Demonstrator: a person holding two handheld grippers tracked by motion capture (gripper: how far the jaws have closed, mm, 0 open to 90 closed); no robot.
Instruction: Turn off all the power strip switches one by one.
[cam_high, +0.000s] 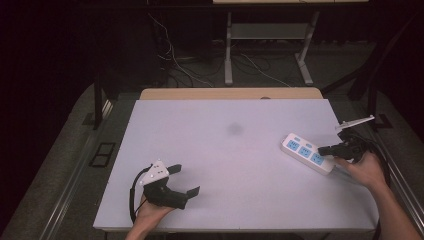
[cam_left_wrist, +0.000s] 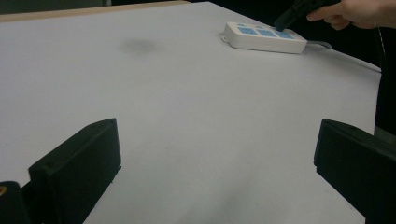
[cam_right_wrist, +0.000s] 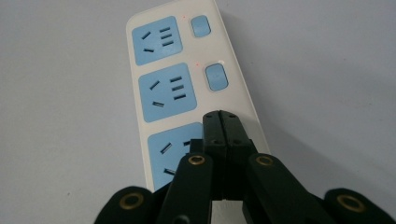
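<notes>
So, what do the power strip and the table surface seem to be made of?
The power strip looks like smooth moulded plastic: a white, slightly glossy body with rounded edges, and light blue socket faces and switches. The table surface looks like a matte pale grey laminate or coated board, flat and without glare; which of these, the pictures leave open.

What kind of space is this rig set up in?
Likely a lab or data-collection workspace: a bare white table holding just a power strip, loose cables on the floor behind it, metal desk legs, dark surroundings.
</notes>
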